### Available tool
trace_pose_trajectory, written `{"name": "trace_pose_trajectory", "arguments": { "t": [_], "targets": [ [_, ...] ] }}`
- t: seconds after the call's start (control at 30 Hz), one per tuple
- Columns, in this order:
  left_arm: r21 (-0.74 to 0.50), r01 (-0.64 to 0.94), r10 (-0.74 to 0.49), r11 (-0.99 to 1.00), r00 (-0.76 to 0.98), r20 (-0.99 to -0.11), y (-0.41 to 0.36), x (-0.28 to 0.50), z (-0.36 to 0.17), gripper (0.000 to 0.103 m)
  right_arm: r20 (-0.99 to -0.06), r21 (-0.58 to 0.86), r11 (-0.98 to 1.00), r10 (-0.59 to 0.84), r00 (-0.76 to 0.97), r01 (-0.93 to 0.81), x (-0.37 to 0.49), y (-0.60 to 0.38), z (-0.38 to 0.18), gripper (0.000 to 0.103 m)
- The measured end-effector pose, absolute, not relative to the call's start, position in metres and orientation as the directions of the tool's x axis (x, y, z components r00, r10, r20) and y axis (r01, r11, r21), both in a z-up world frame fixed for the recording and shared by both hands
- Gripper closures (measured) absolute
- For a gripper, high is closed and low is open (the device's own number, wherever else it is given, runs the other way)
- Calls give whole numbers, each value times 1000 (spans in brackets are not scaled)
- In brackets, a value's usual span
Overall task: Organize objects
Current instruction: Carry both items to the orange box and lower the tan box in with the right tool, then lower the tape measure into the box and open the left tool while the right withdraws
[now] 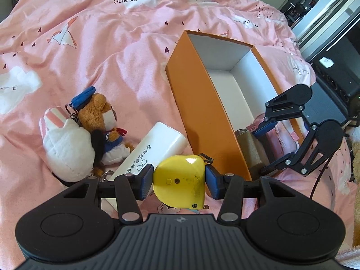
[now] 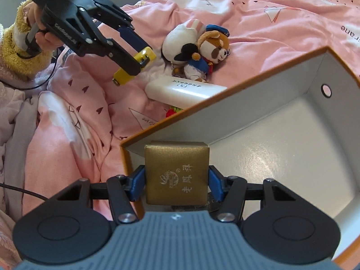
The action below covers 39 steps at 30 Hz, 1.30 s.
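Observation:
My left gripper (image 1: 178, 180) is shut on a yellow tape measure (image 1: 180, 173), held just above the bedding beside the near corner of an open orange box (image 1: 195, 85). The right wrist view shows the same gripper (image 2: 135, 60) and tape measure (image 2: 147, 55) at the upper left. My right gripper (image 2: 176, 180) is shut on a small gold box (image 2: 176, 164) with printed characters, inside the near corner of the orange box (image 2: 247, 103). In the left wrist view, that gripper (image 1: 267, 146) holds the gold box (image 1: 247, 146) next to a pink item (image 1: 279, 139) lying inside.
On the pink duvet (image 1: 112, 45), left of the orange box, lie a white oblong case (image 1: 157, 148), a white plush (image 1: 67, 148) and a brown bear plush (image 1: 101, 117). A black appliance (image 1: 337, 83) stands past the bed's right edge. A hand in a fuzzy yellow sleeve (image 2: 13, 42) holds the left gripper.

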<state>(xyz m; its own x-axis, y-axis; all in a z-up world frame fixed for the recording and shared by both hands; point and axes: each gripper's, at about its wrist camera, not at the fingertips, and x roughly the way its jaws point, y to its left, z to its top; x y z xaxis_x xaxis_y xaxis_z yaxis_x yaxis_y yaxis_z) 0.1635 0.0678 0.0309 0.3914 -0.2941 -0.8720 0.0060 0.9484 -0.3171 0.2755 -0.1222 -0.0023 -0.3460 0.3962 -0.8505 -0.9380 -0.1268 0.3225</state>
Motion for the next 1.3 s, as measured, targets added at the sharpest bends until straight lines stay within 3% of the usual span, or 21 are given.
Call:
{"name": "trace_pose_trajectory", "arguments": {
  "t": [0.2, 0.53, 0.8, 0.87, 0.93, 1.03, 1.3],
  "targets": [
    [-312, 32, -300, 950, 384, -873, 55, 172, 35, 47, -850, 357, -167, 350, -394, -919, 278, -113, -14, 43],
    [-303, 130, -330, 944, 417, -847, 28, 189, 63, 47, -935, 281, -374, 102, -341, -884, 250, -68, -30, 42],
    [-281, 190, -337, 941, 421, -842, 10, 203, 72, 47, -928, 284, -349, 135, -347, -893, 254, -73, -26, 43],
    [-282, 196, -340, 939, 423, -840, 8, 206, 72, 47, -921, 274, -318, 186, -344, -908, 261, -77, -17, 50],
    [-284, 201, -345, 938, 427, -836, 6, 209, 72, 47, -926, 225, -266, 242, -290, -937, 268, -81, -11, 72],
    [-273, 215, -342, 938, 434, -833, 0, 217, 72, 46, -943, 115, -189, 288, -167, -975, 274, -85, -11, 89],
    [-251, 267, -349, 930, 433, -831, -15, 233, 68, 47, -954, 41, -206, 282, -99, -978, 261, -88, -35, 93]
  ]
}}
